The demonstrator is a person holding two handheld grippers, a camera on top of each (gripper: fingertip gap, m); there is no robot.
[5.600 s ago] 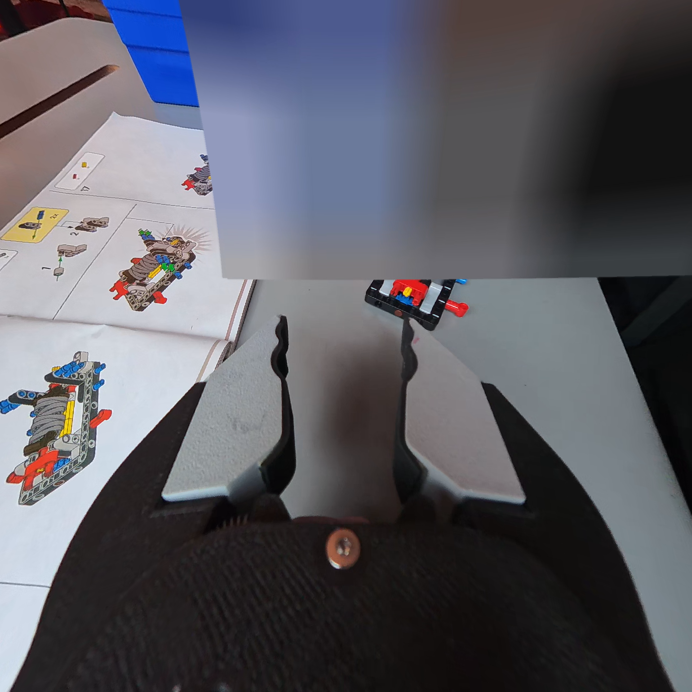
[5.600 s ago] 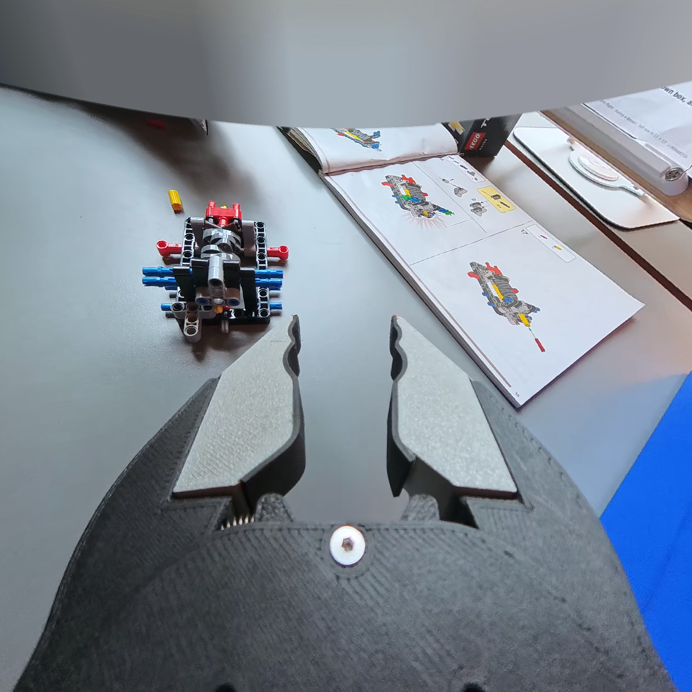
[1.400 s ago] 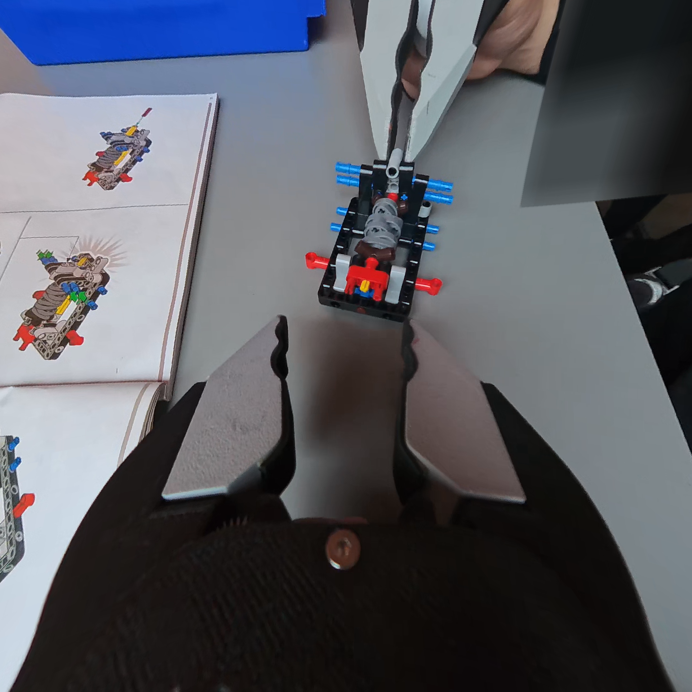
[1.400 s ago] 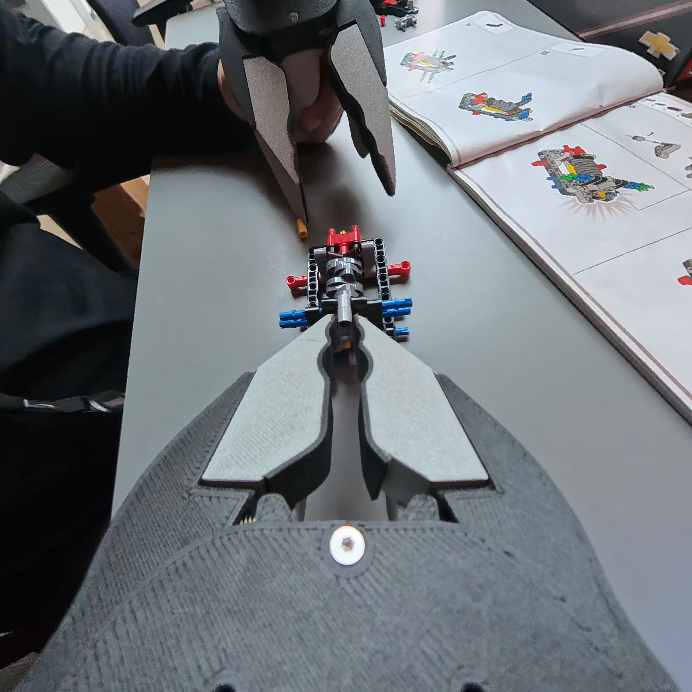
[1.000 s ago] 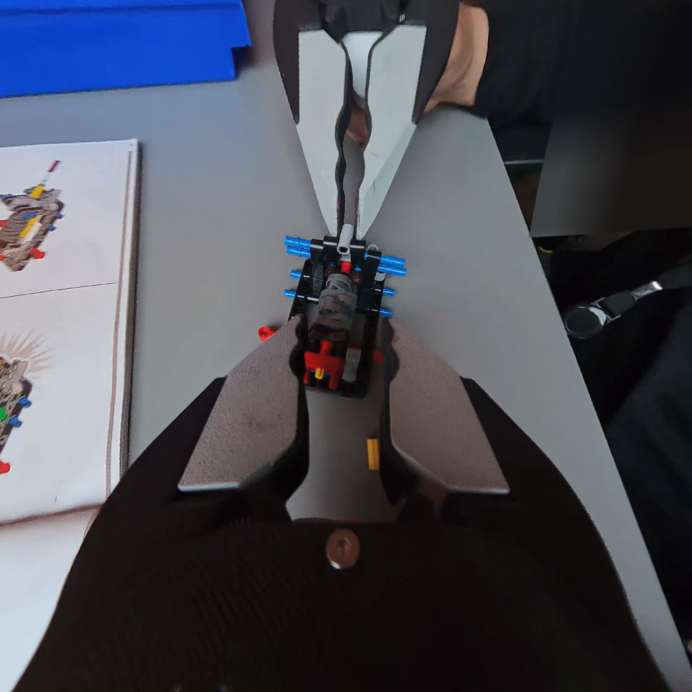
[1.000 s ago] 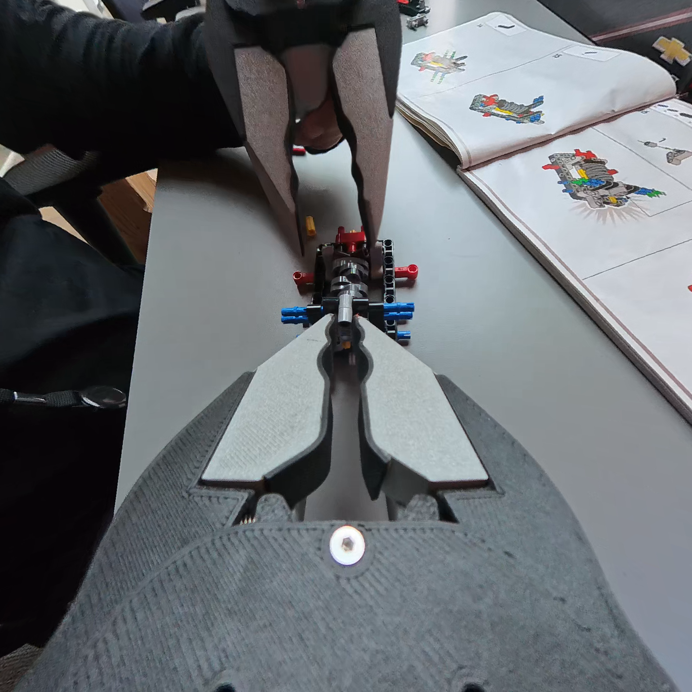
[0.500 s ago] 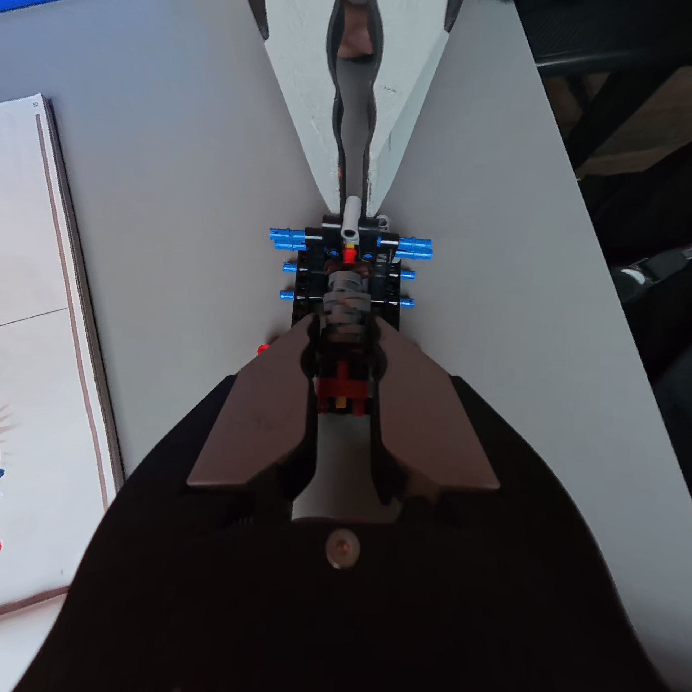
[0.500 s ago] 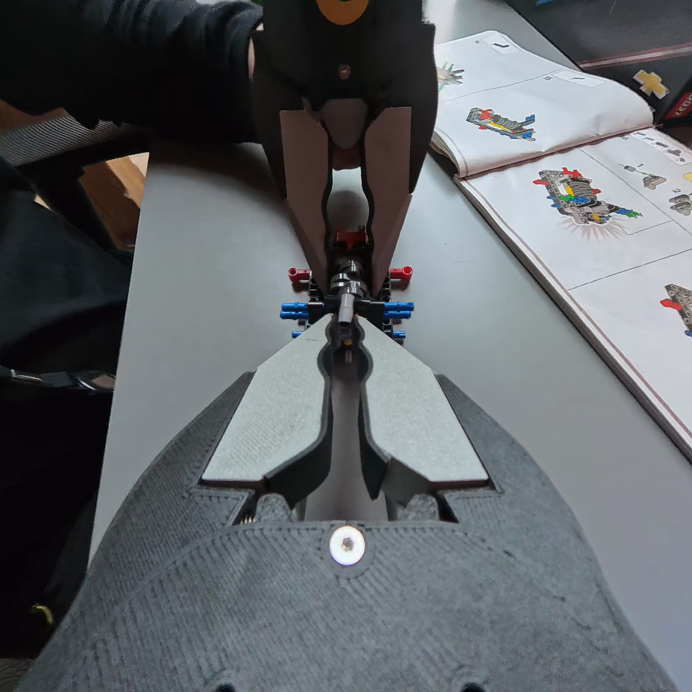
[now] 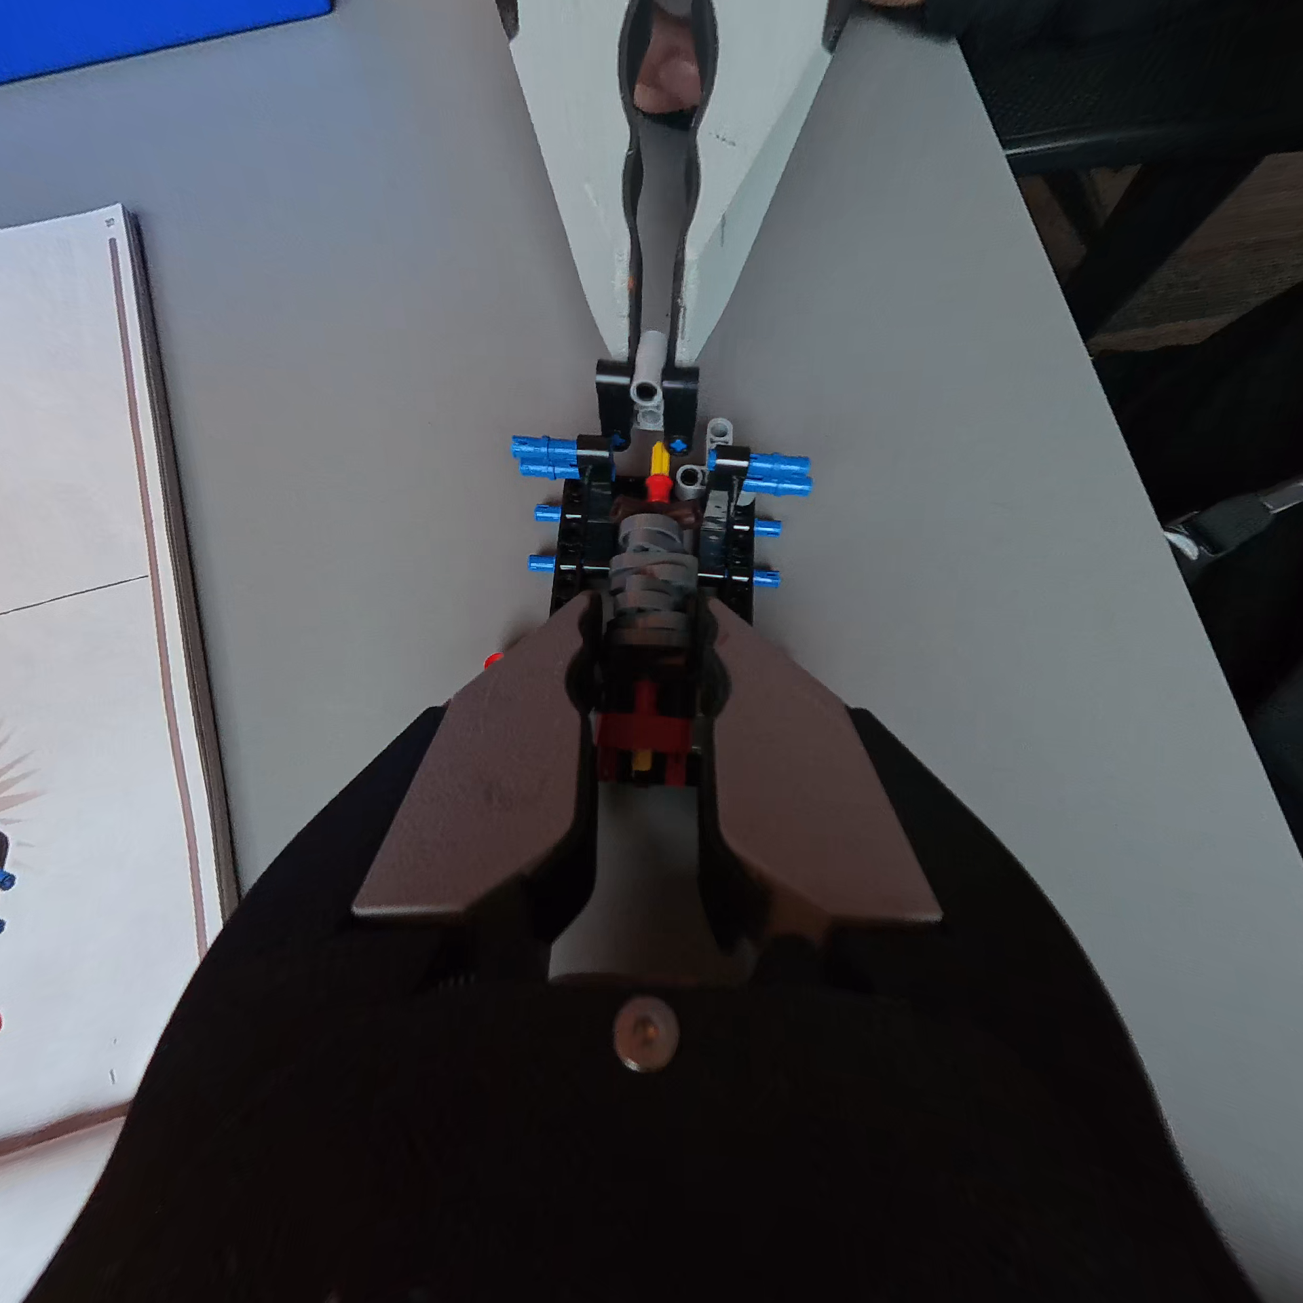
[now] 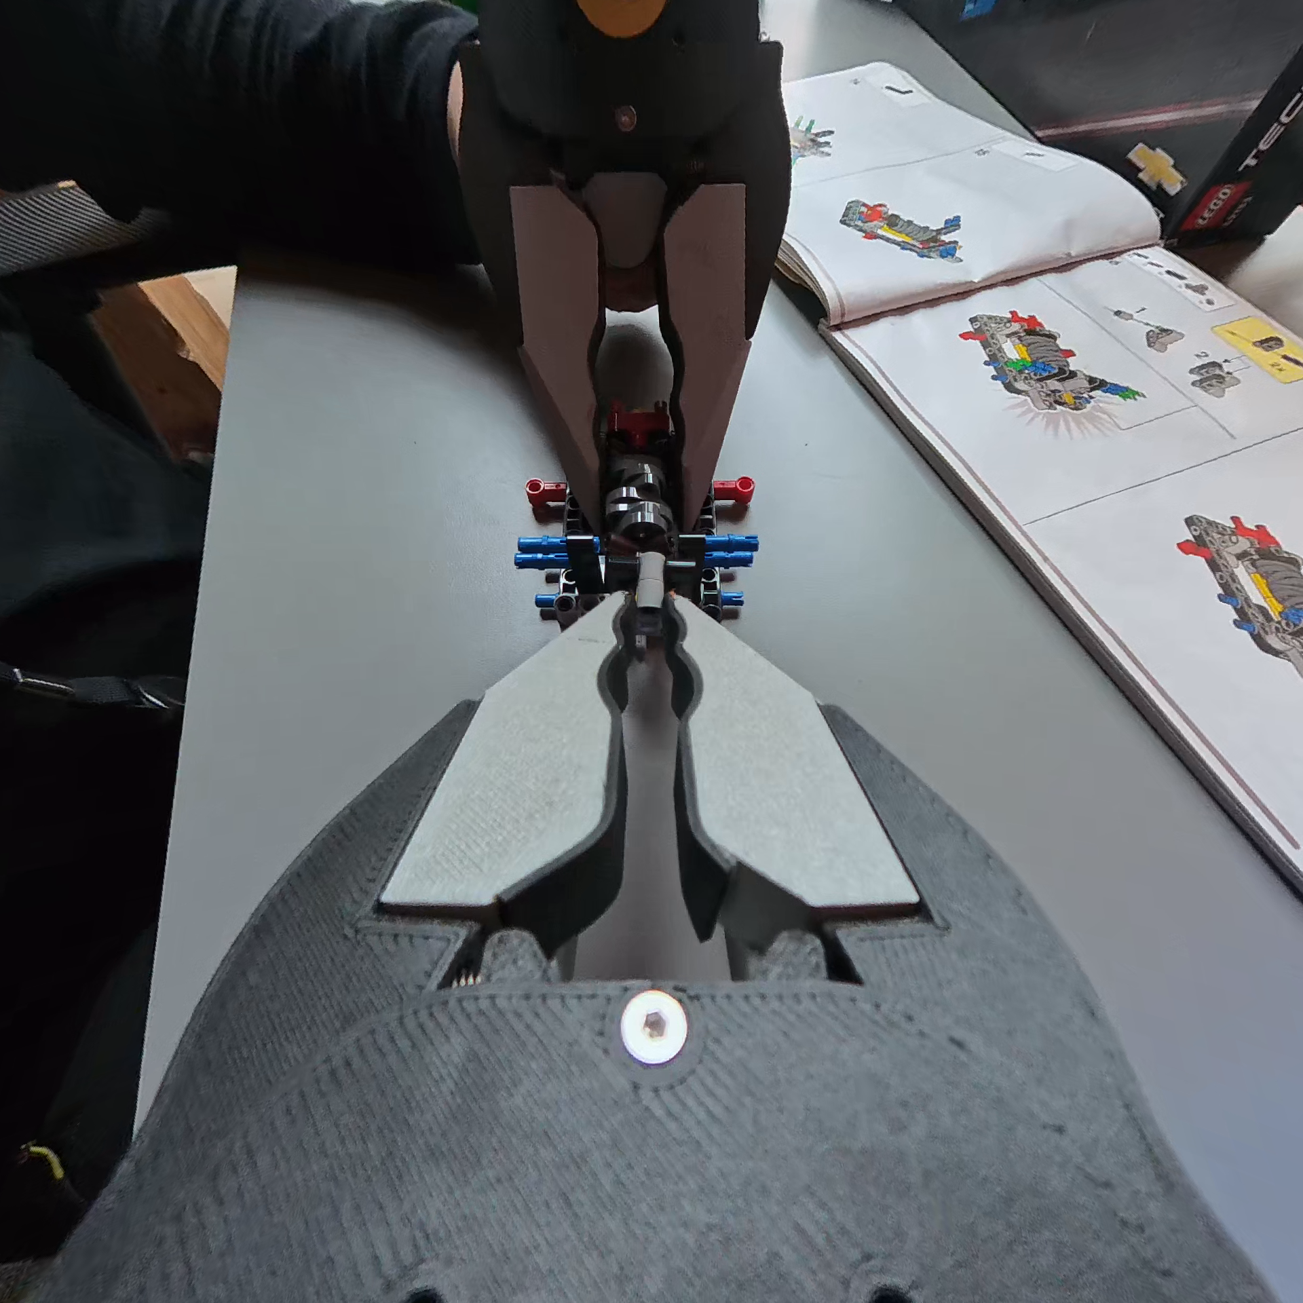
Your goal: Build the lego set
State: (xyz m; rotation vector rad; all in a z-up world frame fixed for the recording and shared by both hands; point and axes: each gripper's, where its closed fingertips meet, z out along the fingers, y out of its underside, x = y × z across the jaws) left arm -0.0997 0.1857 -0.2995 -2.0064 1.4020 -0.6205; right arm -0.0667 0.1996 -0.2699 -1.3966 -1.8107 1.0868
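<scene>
- The Lego engine assembly [image 9: 652, 564] sits on the grey table [image 9: 352, 352], its long axis in line with both grippers.
- Left gripper [image 9: 647, 627] clamps the red-tipped end.
- Opposite it, right gripper [image 10: 643, 620] pinches the light-grey connector [image 10: 650, 579] at the far end.
</scene>
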